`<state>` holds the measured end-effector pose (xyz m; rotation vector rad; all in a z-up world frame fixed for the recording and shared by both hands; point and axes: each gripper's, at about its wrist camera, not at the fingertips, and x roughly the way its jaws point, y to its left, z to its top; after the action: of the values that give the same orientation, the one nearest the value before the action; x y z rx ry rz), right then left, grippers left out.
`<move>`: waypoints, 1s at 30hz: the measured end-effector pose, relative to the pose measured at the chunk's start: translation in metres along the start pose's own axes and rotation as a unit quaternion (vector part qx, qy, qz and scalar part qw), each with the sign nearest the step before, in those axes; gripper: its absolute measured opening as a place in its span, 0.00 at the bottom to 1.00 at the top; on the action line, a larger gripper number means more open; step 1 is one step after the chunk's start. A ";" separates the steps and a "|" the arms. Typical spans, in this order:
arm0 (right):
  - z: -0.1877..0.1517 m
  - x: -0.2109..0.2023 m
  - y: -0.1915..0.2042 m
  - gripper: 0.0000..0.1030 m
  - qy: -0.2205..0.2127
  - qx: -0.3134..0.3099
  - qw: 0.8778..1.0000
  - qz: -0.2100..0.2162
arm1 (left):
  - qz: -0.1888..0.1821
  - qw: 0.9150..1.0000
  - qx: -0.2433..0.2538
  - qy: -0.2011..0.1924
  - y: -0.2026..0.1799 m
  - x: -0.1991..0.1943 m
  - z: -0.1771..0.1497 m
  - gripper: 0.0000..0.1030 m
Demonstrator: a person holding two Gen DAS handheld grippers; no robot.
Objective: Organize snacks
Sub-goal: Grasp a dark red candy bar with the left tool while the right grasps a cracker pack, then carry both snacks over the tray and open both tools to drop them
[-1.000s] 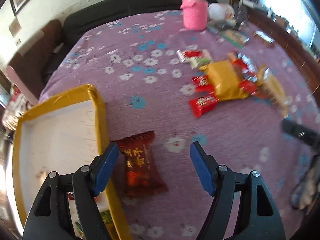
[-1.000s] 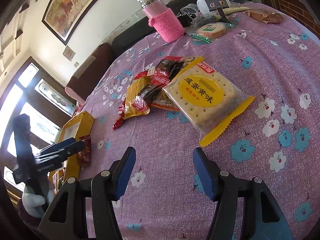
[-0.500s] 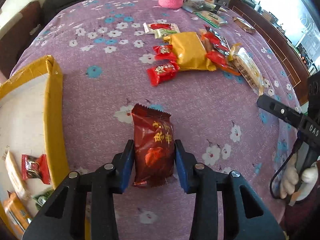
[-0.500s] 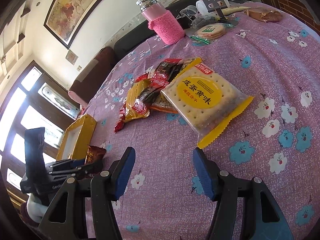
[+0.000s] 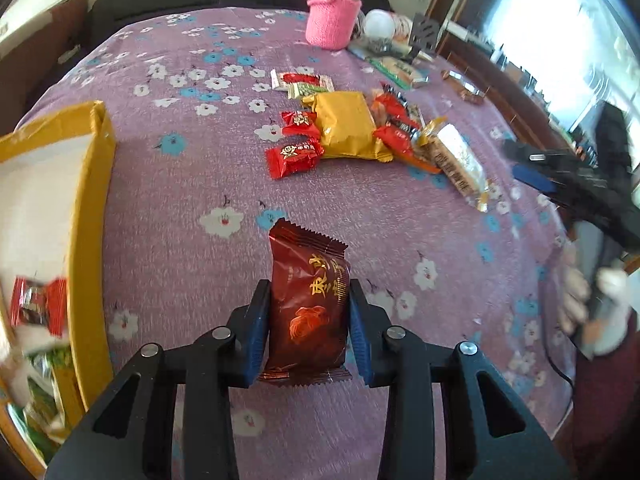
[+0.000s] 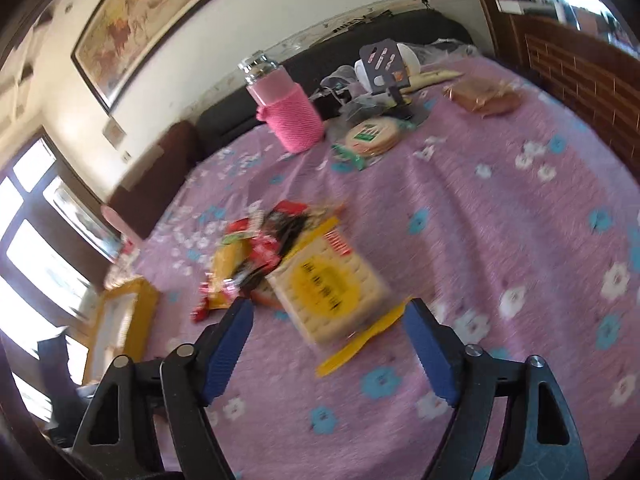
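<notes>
Left gripper (image 5: 308, 322): jaws just closed, blue pads clamped on both sides of dark red snack packet (image 5: 308, 304), above the purple floral bench (image 5: 192, 184), right of yellow box (image 5: 90, 216). Right gripper (image 6: 328, 344): jaws just opened wider, apart with nothing between them, just short of the cracker pack (image 6: 326, 290) beside the snack pile (image 6: 256, 252); view blurred

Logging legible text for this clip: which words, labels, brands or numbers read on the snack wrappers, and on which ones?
No text reads with certainty.
On the dark red packet: gold Chinese characters, large but creased, not legible.
On the red candy wrapper: a round logo and tiny characters, too small.
On the cracker pack: dark characters on a yellow circle, motion-blurred.
On the round biscuit pack: a green label, blurred.
</notes>
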<state>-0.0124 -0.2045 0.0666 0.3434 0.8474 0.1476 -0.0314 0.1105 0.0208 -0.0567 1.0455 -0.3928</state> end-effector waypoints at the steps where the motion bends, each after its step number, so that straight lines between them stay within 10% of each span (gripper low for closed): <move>1: 0.005 0.010 0.003 0.79 0.012 -0.019 1.000 -0.009 | -0.007 1.000 -0.006 -0.003 0.002 -0.004 -0.003 0.33; 14: 0.007 0.078 0.031 0.78 0.087 -0.120 0.988 -0.045 | -0.038 0.997 -0.049 -0.049 0.016 -0.053 -0.019 0.33; 30: -0.014 -0.015 0.088 0.69 0.055 -0.092 0.994 0.017 | 0.016 0.985 -0.122 -0.118 0.089 -0.129 -0.050 0.33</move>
<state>-0.0321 -0.1227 0.0994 0.1776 0.9289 0.2772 -0.1052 0.2439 0.0818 -0.2991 0.8535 -0.2212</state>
